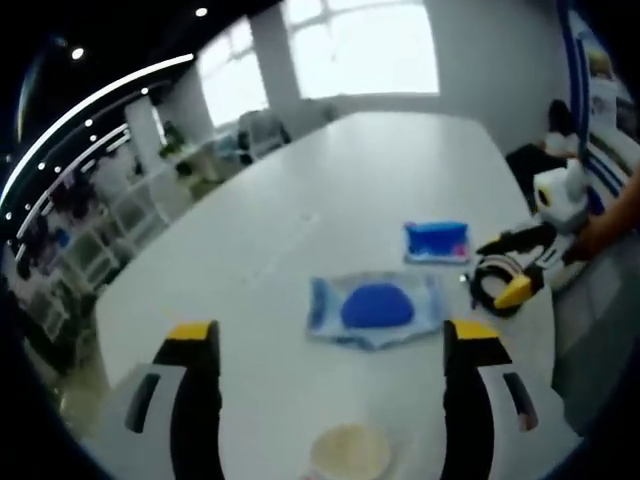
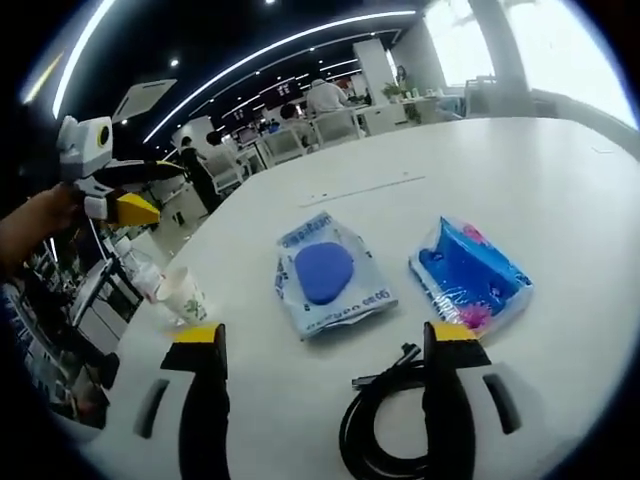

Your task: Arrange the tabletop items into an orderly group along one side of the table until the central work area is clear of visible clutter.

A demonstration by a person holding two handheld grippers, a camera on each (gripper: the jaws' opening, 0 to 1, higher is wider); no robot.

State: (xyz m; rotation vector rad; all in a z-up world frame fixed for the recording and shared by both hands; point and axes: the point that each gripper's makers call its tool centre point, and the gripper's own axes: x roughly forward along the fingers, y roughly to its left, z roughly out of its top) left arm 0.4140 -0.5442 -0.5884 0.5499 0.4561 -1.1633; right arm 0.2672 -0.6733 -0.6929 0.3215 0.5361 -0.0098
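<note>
In the right gripper view, the right gripper (image 2: 325, 345) is held low over the white table (image 2: 560, 180) with its jaws spread wide and nothing clamped between them. Nearest, a coiled black cable (image 2: 385, 425) is seen lying partly between the jaws, its loose plug end pointing up beside the right jaw. A snag is to be feared here: if the coil is pinched by one loop only, it may well unwind and be dragged across the packets. Just beyond, a clear packet with a blue round pad (image 2: 328, 272) lies flat, and beside it a blue printed packet (image 2: 470, 275); both look thin and slippery, so they could be pushed rather than lifted, or one slid onto the other. Toward the table edge a paper cup (image 2: 183, 294) stands; being light and close to the rim, it could be tipped or knocked off by a careless sweep. In the left gripper view, the left gripper (image 1: 333, 345) is likewise held with jaws apart and empty, a pale cup (image 1: 350, 452) showing just below between them, the blue pad packet (image 1: 375, 308) ahead, the blue printed packet (image 1: 436, 242) farther on. All items sit in the central area, so none is judged to be grouped yet.
</note>
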